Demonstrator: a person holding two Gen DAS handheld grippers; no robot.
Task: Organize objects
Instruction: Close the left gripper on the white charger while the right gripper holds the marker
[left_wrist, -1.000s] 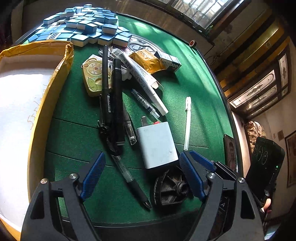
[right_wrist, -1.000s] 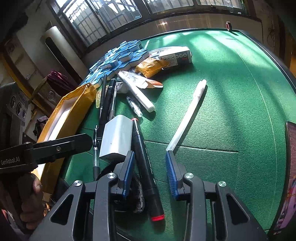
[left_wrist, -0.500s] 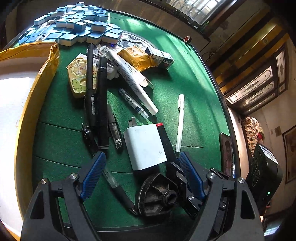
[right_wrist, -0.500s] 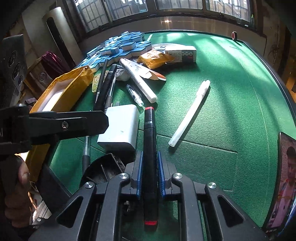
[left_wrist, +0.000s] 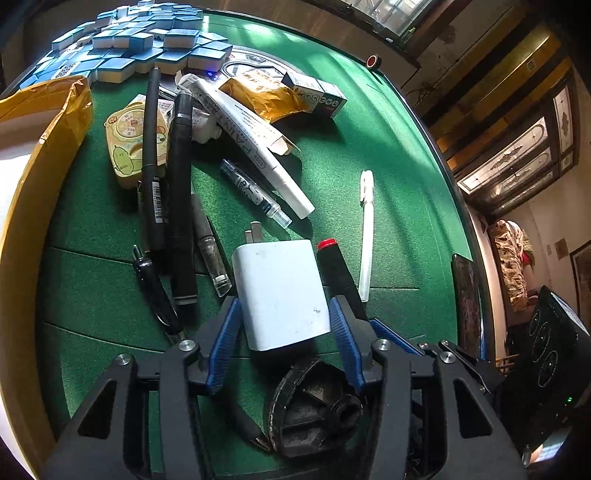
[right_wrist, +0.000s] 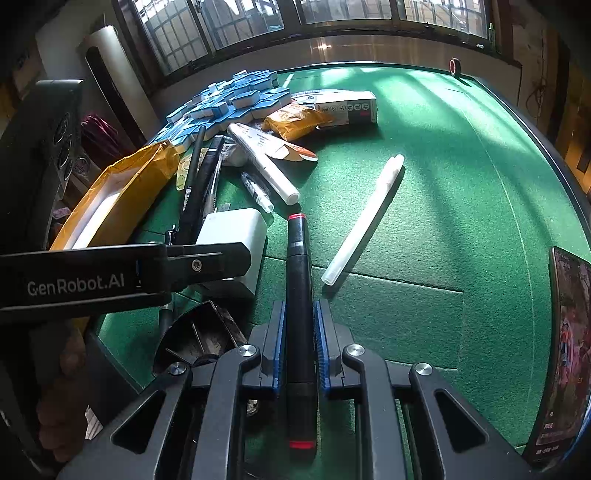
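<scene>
My right claw (right_wrist: 299, 354) grips a black marker (right_wrist: 300, 295) with red ends, its blue pads clamped on the barrel, tip pointing across the green surface (right_wrist: 443, 206). My left claw (left_wrist: 284, 332) brackets the white charger (left_wrist: 280, 291), pads at its sides; I cannot tell whether they press it. The charger lies beside a black plastic disc (left_wrist: 314, 410), a white pen (left_wrist: 366, 236) just to the right
</scene>
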